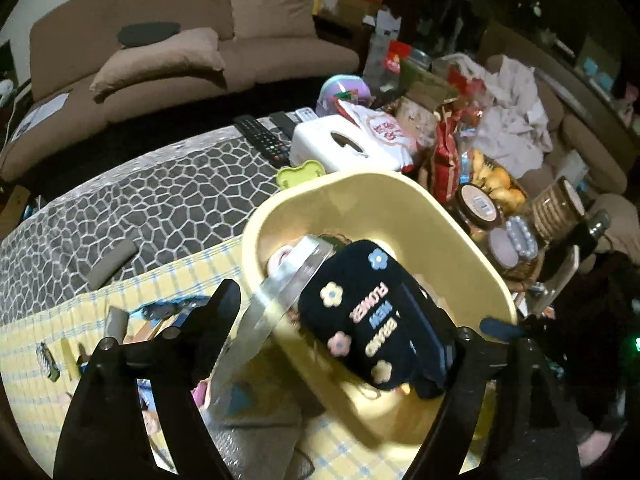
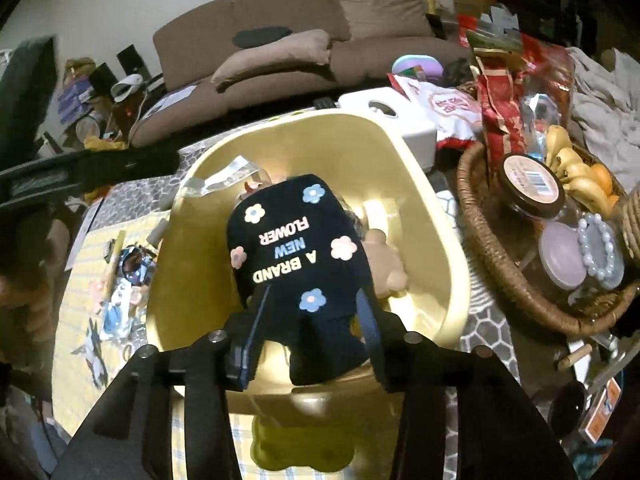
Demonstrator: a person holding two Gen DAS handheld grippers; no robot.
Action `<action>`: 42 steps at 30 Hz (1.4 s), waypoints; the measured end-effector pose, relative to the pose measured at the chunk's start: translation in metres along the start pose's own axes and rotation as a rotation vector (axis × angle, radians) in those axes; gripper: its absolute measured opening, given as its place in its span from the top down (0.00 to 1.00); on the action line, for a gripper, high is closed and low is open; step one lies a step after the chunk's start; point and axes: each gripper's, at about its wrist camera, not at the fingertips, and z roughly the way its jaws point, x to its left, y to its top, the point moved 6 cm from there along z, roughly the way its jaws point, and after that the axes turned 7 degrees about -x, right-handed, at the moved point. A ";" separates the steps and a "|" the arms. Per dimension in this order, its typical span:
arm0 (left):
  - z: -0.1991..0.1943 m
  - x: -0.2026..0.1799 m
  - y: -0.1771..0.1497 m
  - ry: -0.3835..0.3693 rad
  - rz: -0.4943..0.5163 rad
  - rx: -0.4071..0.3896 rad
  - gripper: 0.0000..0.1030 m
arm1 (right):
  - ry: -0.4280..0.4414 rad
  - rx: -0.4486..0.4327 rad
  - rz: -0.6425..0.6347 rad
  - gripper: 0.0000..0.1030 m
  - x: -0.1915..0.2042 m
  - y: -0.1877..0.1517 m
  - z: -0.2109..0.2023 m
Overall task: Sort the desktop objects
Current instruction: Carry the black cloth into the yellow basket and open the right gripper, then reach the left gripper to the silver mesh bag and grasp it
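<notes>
A pale yellow basin (image 1: 404, 200) (image 2: 424, 208) stands on the yellow checked cloth (image 1: 36, 380). A black pouch (image 1: 360, 300) (image 2: 288, 240) with flowers and the words "A BRAND NEW FLOWER" lies in the basin on other small items, beside a tan bear figure (image 2: 384, 260). My right gripper (image 2: 312, 320) is open. Its blue-padded fingers (image 2: 252, 332) flank the pouch's near end without clearly squeezing it. My left gripper (image 1: 360, 314) is spread wide and open over the basin's near side. A clear tape roll (image 1: 280, 284) leans on the rim just inside its left finger, not gripped.
Sunglasses (image 2: 132, 264) and several small items lie on the cloth left of the basin. A wicker basket (image 2: 476, 236) with a jar, bananas and a bead bracelet sits right of it. Behind stand a white tissue box (image 1: 340, 144), remotes (image 1: 260, 136) and a green bear-shaped lid (image 1: 300, 172).
</notes>
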 end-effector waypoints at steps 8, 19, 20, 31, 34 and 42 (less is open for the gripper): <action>-0.047 0.042 -0.039 0.055 -0.030 -0.008 0.21 | 0.009 -0.018 -0.038 0.36 0.030 0.004 -0.015; -0.074 0.113 -0.119 0.098 -0.125 0.022 0.21 | 0.094 -0.032 -0.087 0.24 0.097 -0.003 -0.026; -0.074 0.117 -0.126 0.100 -0.130 0.027 0.21 | 0.102 -0.029 -0.092 0.24 0.104 -0.005 -0.024; -0.051 0.125 -0.193 0.125 -0.034 0.080 0.22 | 0.199 0.004 -0.090 0.24 0.156 -0.025 0.004; -0.051 0.127 -0.206 0.115 -0.029 0.079 0.22 | 0.221 0.010 -0.077 0.24 0.168 -0.027 0.014; -0.054 0.142 -0.224 0.096 -0.047 0.070 0.31 | 0.235 0.052 -0.076 0.24 0.198 -0.039 0.058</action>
